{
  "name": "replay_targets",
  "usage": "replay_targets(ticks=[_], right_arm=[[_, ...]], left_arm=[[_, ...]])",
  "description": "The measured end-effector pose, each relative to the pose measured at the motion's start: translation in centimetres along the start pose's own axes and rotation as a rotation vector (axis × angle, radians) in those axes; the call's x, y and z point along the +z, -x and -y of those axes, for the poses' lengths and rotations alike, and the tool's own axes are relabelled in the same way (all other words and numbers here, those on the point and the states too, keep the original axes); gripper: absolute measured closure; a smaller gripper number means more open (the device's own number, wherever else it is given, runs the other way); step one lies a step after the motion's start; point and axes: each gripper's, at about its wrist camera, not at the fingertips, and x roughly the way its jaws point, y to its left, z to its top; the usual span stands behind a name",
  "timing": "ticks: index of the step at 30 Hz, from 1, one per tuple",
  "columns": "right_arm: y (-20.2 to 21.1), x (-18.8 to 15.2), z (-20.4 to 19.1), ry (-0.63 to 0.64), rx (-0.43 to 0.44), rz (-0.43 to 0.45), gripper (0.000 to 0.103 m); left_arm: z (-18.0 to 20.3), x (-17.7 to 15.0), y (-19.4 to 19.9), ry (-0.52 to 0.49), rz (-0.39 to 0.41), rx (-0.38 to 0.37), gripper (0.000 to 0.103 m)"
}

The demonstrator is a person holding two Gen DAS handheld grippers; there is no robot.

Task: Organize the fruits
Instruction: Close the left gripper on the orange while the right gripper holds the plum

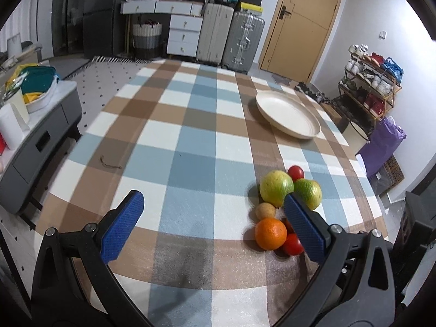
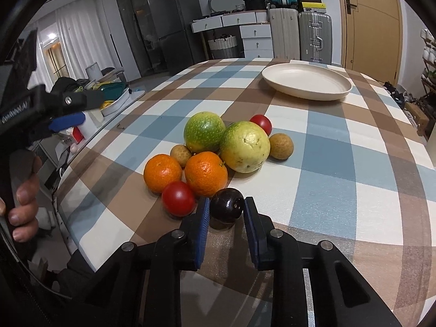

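A pile of fruit lies on the checked tablecloth [image 2: 340, 163]: a green citrus [image 2: 204, 132], a yellow-green guava [image 2: 245, 147], two oranges [image 2: 206, 173], two red tomatoes [image 2: 178, 198] and two small brown fruits [image 2: 281, 145]. At the near edge of the pile, my right gripper [image 2: 227, 201] is shut on a dark purple fruit [image 2: 226, 209], which sits low on the cloth. My left gripper [image 1: 214, 204] is open and holds nothing. It hovers left of the pile, its right finger covering part of the green citrus [image 1: 309, 193]. An empty cream plate [image 2: 306, 81] stands beyond the fruit.
The table's left edge drops to a grey cabinet [image 1: 41, 141] with clutter on top. Beyond the far edge stand suitcases [image 1: 229, 35], white drawers and a wooden door. A shoe rack [image 1: 370, 87] is at the right. A small twig [image 1: 110, 163] lies on the cloth.
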Motion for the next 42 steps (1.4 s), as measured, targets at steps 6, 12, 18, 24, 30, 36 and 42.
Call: replay_targets(ticks=[6,12,18,24,30,36,42], right_arm=[[0.4,0.0,0.3,-0.007,0.007,0.016,0.078],[0.8,-0.1,0.7,-0.019,0.007,0.028,0.077],[1.0,-0.1,1.0,-0.025,0.008,0.034,0.077],[1.2,-0.2,1.1,-0.026,0.013,0.042,0.077],[1.3,-0.4,1.5,-0.036,0.014,0.047,0.077],[1.4,-0.5,1.9,-0.05,0.022,0.051,0.077],[1.6,-0.6,1.9,-0.052,0.026,0.056,0.077]], left_arm=[[0.7,-0.6,-2.1,-0.017,-0.052,-0.021,0.001],[1.7,-1.6,-4.5,-0.037,-0.121,-0.044,0.001],[2.6,-2.5,-5.8,-0.06,-0.161,-0.055,0.001],[3.4,-2.9,-7.1,-0.043,-0.205,-0.088,0.001],[4.3,-3.4,-8.2,-0.06,-0.234,-0.107,0.004],[4.4,-3.6,-8.7,-0.032,-0.252,-0.163,0.017],[3.8,-3.7,-8.8,0.01,-0.27,-0.283,0.056]])
